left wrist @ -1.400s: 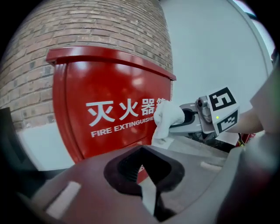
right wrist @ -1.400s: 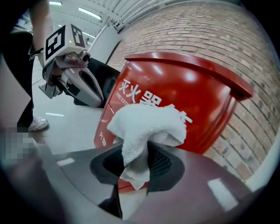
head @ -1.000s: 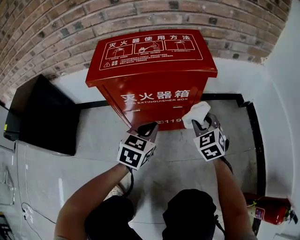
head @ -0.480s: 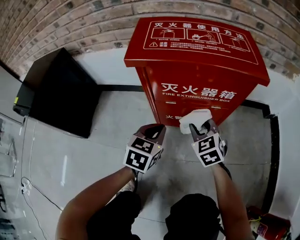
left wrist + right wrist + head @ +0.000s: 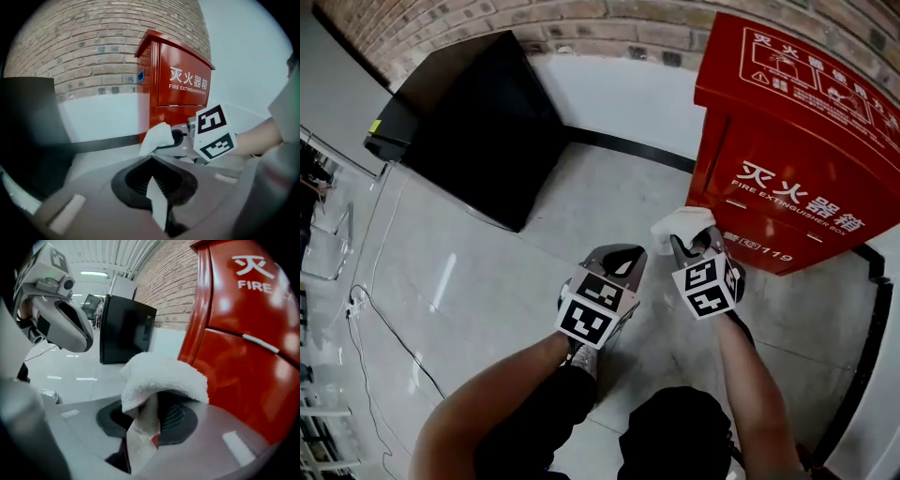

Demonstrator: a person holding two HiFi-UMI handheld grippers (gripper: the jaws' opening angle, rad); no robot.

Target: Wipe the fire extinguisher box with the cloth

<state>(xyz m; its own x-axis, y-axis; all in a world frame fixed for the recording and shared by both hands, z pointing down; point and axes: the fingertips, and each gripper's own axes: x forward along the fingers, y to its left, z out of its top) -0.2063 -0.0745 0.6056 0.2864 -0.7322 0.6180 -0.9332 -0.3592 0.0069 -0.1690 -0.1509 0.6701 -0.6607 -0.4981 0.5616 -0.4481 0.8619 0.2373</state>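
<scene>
The red fire extinguisher box (image 5: 806,150) stands against the brick wall at the right of the head view. My right gripper (image 5: 692,240) is shut on a folded white cloth (image 5: 680,223), which hangs over its tips just left of the box's lower left corner. In the right gripper view the cloth (image 5: 164,376) sits beside the box's red edge (image 5: 243,357); I cannot tell whether they touch. My left gripper (image 5: 619,251) is shut on nothing, low over the floor to the left of the right one. The left gripper view shows the box (image 5: 180,79) and the cloth (image 5: 157,137) ahead.
A black cabinet (image 5: 478,122) stands against the wall left of the box, with grey floor between them. A black skirting strip (image 5: 623,145) runs along the wall's foot. Thin cables (image 5: 384,328) lie on the floor at the left. The person's legs (image 5: 675,431) are below.
Both grippers have moved left along the box's front, past its left corner, and a little lower. The cloth stays in the right gripper. The box has slid to the right of the head view.
</scene>
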